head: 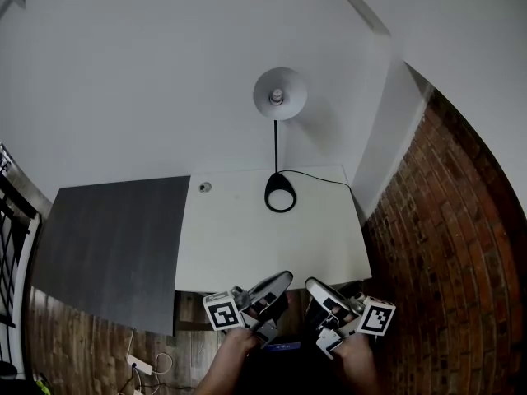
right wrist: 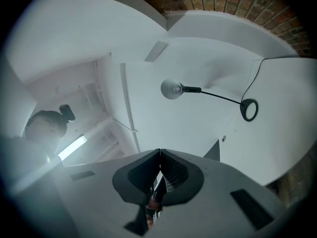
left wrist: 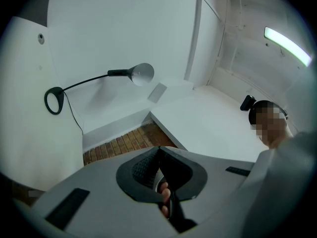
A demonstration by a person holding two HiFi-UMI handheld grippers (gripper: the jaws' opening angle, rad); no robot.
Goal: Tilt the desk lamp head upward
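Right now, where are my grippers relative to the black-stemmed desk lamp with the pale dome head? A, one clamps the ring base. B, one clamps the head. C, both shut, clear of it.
C: left gripper and right gripper sit shut before the white desk, far from the desk lamp.

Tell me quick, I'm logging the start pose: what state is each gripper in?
Left gripper: closed, holding nothing.
Right gripper: closed, holding nothing.

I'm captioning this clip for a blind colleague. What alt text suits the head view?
A desk lamp stands at the back of a white desk, its round head facing the camera. The left gripper and right gripper, both shut, hover at the desk's near edge, far from the lamp.
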